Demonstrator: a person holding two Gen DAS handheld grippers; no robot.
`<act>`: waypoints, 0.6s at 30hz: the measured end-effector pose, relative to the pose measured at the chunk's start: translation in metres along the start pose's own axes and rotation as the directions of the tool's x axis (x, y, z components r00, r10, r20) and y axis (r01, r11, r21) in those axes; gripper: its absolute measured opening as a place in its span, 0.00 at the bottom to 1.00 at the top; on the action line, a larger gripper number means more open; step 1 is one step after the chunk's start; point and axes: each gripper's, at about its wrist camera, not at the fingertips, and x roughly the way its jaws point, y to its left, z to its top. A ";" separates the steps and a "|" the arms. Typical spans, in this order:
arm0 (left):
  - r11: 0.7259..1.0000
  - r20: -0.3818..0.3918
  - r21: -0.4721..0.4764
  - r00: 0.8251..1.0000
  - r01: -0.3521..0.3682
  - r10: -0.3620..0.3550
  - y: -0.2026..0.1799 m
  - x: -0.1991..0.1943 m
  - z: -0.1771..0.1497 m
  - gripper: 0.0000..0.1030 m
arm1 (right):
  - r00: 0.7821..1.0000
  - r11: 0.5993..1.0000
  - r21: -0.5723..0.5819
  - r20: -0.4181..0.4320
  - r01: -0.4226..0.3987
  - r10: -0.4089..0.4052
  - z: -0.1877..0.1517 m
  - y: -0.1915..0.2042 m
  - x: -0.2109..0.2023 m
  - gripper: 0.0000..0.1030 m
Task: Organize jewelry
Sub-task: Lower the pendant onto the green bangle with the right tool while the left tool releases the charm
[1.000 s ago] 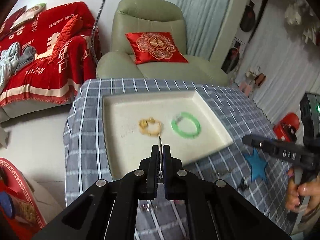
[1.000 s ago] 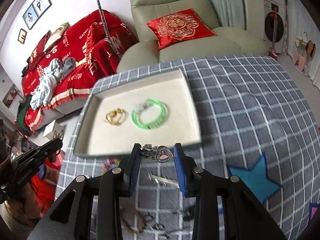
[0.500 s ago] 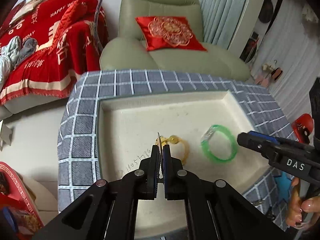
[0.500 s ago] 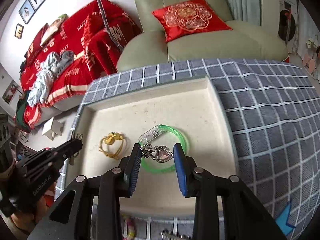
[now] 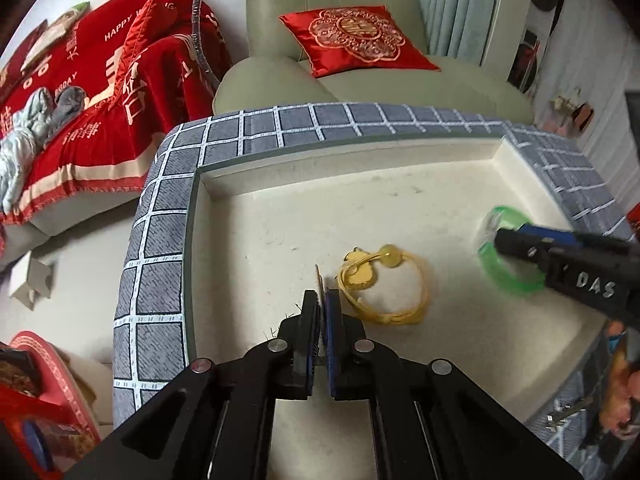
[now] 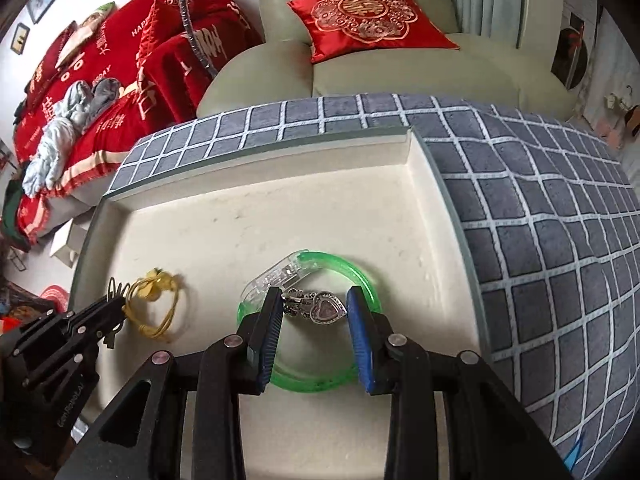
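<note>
Right gripper (image 6: 314, 307) is hanging over a cream tray (image 6: 248, 200), its blue-padded jaws clamping a silver heart pendant (image 6: 326, 307) with a small clasp piece at its left end. Directly below, a green bangle (image 6: 340, 376) with a clear section is lying flat in the tray. Left of it, a yellow cord bracelet (image 6: 154, 304) is resting near the tray's left wall, and the left gripper (image 6: 114, 306) is reaching in there, tips at the bracelet's edge. The tray is sitting on a grey checked cloth (image 6: 540, 240); a pale green armchair with a red cushion (image 6: 368, 12) is standing beyond.
</note>
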 end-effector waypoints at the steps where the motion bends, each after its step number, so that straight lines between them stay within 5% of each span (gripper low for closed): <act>1: 1.000 0.010 0.003 1.000 -0.009 0.009 -0.001 0.000 0.000 0.20 | 1.000 1.000 -0.002 0.001 0.001 -0.001 0.000 0.000 0.000 0.35; 6: 1.000 0.023 0.013 1.000 -0.020 0.020 -0.004 -0.002 -0.002 0.20 | 1.000 1.000 -0.025 0.003 0.005 -0.005 -0.001 0.004 -0.002 0.40; 11: 1.000 0.037 -0.008 0.999 -0.019 0.020 -0.001 -0.006 -0.003 0.20 | 0.999 0.999 0.009 0.035 -0.038 0.038 0.000 0.002 -0.015 0.69; 18: 1.000 0.047 -0.008 0.999 -0.019 0.019 -0.002 -0.012 -0.001 0.20 | 0.989 0.987 0.090 0.080 -0.133 0.126 -0.007 -0.008 -0.040 0.71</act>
